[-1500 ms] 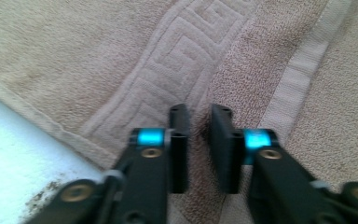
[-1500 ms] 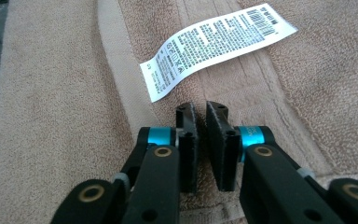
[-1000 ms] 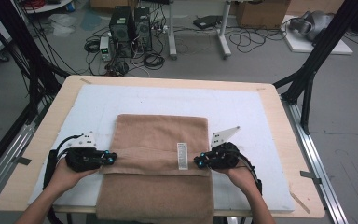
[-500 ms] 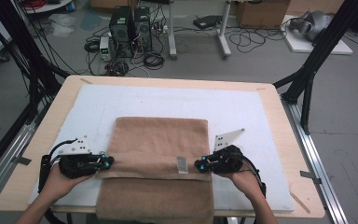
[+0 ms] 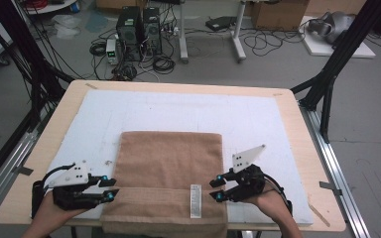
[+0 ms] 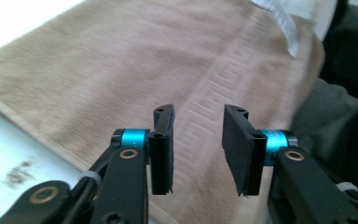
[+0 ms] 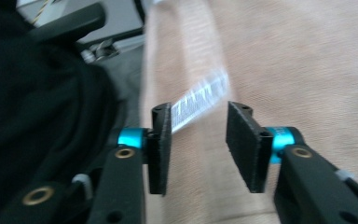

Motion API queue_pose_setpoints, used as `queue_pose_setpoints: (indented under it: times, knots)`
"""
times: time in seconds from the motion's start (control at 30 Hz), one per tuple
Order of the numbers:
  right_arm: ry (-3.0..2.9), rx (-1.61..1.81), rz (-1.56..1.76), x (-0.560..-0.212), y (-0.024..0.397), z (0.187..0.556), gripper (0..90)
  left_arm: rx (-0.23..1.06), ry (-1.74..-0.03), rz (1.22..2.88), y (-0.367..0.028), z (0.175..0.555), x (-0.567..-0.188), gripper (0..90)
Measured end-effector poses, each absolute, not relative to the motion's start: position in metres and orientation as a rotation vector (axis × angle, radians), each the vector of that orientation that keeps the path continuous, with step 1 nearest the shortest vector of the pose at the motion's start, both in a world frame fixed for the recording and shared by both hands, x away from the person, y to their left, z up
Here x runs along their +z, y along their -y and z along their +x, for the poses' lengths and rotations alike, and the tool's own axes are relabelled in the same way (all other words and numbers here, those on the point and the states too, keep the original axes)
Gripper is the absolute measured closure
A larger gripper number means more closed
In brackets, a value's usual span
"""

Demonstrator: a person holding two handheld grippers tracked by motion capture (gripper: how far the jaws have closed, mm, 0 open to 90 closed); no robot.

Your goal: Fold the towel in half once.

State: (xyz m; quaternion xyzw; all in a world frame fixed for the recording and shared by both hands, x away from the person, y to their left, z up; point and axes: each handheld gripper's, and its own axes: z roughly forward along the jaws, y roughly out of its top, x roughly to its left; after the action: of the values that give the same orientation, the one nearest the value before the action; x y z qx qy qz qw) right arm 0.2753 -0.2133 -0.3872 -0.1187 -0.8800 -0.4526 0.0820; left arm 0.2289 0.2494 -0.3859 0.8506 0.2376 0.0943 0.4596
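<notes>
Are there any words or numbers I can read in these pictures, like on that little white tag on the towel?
None can be read.
Care tag on the brown towel: rows of print, too small in the high view and blurred in the right gripper view.
Cardboard boxes on the floor: no legible marking.

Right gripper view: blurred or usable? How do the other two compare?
Right gripper view: motion-smeared, the white label on the towel unreadable, jaws crisp. Left gripper view: jaws sharp, towel weave soft, far edge blurred. High view: evenly lit, slightly soft, no glare.
</notes>
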Motion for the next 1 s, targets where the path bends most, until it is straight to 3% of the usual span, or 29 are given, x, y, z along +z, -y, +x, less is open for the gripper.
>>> queue_pose_setpoints:
  times: [0.23, 0.5, 0.63, 1.0]
  knots:
    - [2.714, -1.403, -0.581, -0.392, 0.214, 0.317, 51.4, 0.339, -0.658, 2.065, -0.243, 0.269, -0.392, 54.6]
    - [2.83, -1.313, -0.822, -0.405, 0.213, 0.369, 45.2, 0.437, -0.773, 2.06, -0.242, 0.318, -0.403, 54.0]
    - [2.846, -1.284, -0.889, -0.42, 0.213, 0.383, 41.3, 0.412, -0.829, 2.066, -0.242, 0.339, -0.416, 51.3]
    - [2.891, -1.21, -0.959, -0.439, 0.215, 0.395, 42.7, 0.343, -0.974, 2.079, -0.252, 0.365, -0.447, 44.7]
